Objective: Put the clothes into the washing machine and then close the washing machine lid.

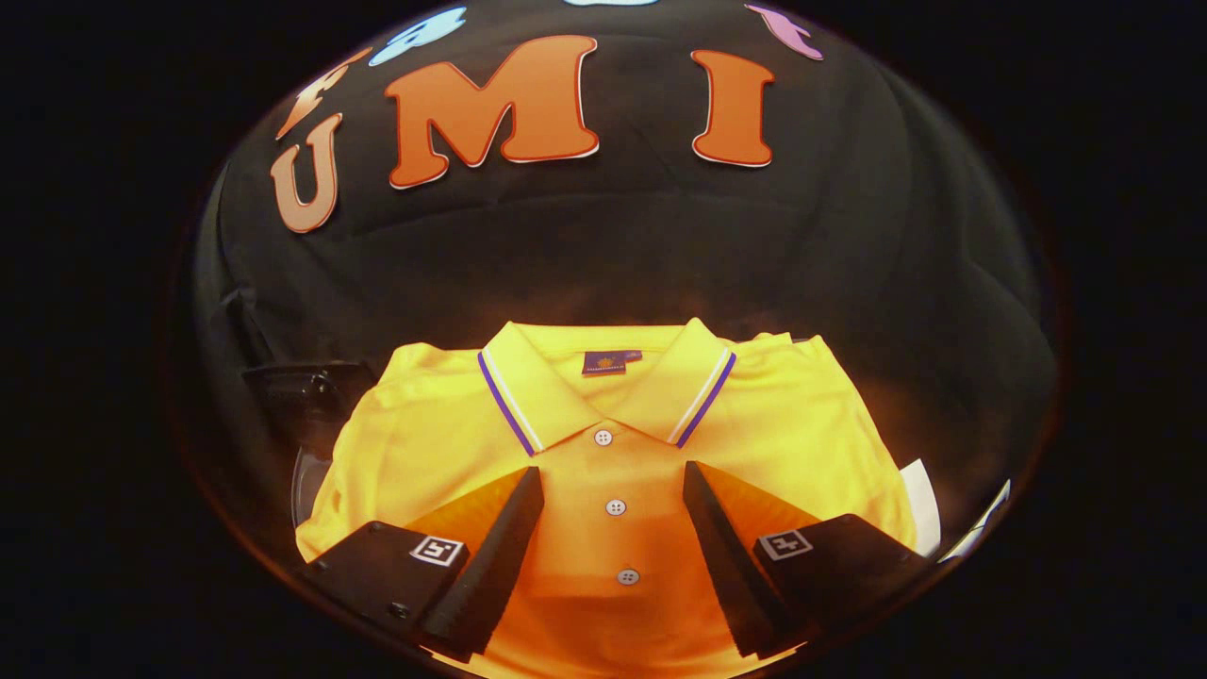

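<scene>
A folded yellow polo shirt [603,443] lies flat just below and ahead of my fingers, its collar trimmed in purple and white and pointing away from me. Its buttoned placket runs down the gap between my two fingers. My gripper [613,470] is open, hovering over the shirt's chest with one finger on each side of the buttons; nothing is held. Whether the fingertips [530,481] touch the fabric I cannot tell.
A dark object [306,387] with a rounded edge sits beside the shirt's left shoulder, partly hidden by it. A white edge [924,505] shows past the shirt's right side. Black cloth hangs as the wall behind the shirt.
</scene>
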The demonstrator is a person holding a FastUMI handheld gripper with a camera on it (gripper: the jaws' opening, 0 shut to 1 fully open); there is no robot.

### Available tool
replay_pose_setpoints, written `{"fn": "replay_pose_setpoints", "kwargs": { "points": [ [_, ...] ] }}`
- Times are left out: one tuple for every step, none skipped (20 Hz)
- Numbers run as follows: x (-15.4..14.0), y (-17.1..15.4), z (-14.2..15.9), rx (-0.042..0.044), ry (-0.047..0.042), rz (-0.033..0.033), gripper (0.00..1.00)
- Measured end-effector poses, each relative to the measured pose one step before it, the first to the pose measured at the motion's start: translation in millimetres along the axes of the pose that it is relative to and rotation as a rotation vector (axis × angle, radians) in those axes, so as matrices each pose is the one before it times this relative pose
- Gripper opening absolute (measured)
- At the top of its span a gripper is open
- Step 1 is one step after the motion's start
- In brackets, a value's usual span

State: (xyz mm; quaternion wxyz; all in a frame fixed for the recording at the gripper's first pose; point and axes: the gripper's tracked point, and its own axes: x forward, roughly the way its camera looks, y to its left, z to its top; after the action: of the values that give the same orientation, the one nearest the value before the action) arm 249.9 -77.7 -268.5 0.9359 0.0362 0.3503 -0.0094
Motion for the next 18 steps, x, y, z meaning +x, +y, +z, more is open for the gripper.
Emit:
{"fn": "replay_pose_setpoints", "kwargs": {
  "points": [
    [-0.43, -0.06, 0.86, 0.00053, 0.00777, -0.00237, 0.97],
    [0.37, -0.26, -1.43, 0.00131, 0.01955, -0.00545, 0.97],
    [-0.96, 1.65, -0.67, -0.00052, 0.01652, -0.00137, 0.97],
    [0.18, 3.45, -0.18, -0.01270, 0.01895, 0.00640, 0.92],
    [-0.23, 1.69, -1.13, -0.01468, 0.01978, 0.00580, 0.87],
    [1.34, 1.11, 1.21, -0.01264, 0.01078, 0.00753, 0.81],
    [-0.46, 1.83, -0.51, -0.00686, 0.02082, 0.00844, 0.71],
    [-0.49, 1.50, 0.11, 0.00034, 0.00966, 0.00671, 0.61],
    [0.77, 3.59, -0.27, -0.00397, 0.00492, 0.00913, 0.51],
    [-0.22, 2.11, -0.87, -0.00914, 0.00146, 0.01026, 0.45],
    [0.76, 0.89, -0.07, -0.00417, 0.00125, -0.00099, 0.32],
    [-0.39, 0.22, -0.15, 0.00264, 0.00709, -0.00271, 0.28],
    [0.18, 1.50, 0.33, 0.00751, 0.01070, 0.00305, 0.28],
    [-1.19, -0.09, 0.51, 0.00419, 0.01589, -0.00441, 0.20],
    [0.97, -0.21, 0.05, -0.00424, 0.00575, -0.00301, 0.20],
    [-1.17, 1.02, -0.41, -0.01119, 0.00840, -0.00018, 0.20],
    [0.44, -0.61, 1.10, -0.00842, -0.00136, -0.00728, 0.16],
    [-1.64, -0.47, -0.39, -0.00610, -0.01582, -0.00603, 0.14]
  ]
}}
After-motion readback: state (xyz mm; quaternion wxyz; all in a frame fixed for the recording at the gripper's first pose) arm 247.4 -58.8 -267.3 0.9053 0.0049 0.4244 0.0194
